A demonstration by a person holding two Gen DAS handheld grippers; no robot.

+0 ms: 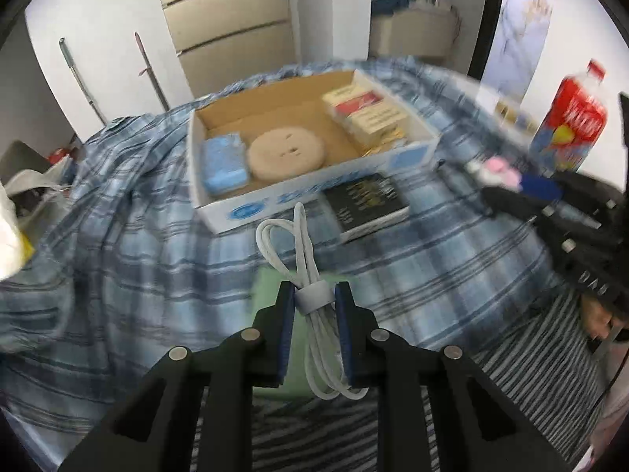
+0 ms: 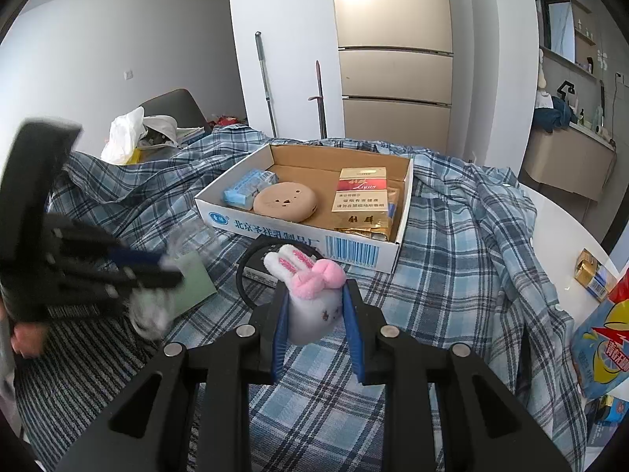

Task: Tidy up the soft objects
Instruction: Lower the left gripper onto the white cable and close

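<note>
So the left gripper (image 1: 313, 299) is clamped on a coiled white cable (image 1: 302, 251) right at its strap, over a green pad (image 1: 271, 287). Right gripper (image 2: 314, 306) is squeezing a white plush bunny (image 2: 310, 299) with a pink bow, above the blue plaid cloth (image 2: 452, 275). Just past that lies a black booklet (image 1: 365, 204), then the cardboard tray (image 2: 298, 236) holding a blue sponge (image 2: 249, 188), a round tan puff (image 2: 285, 201) and cigarette packs (image 2: 361, 196).
</note>
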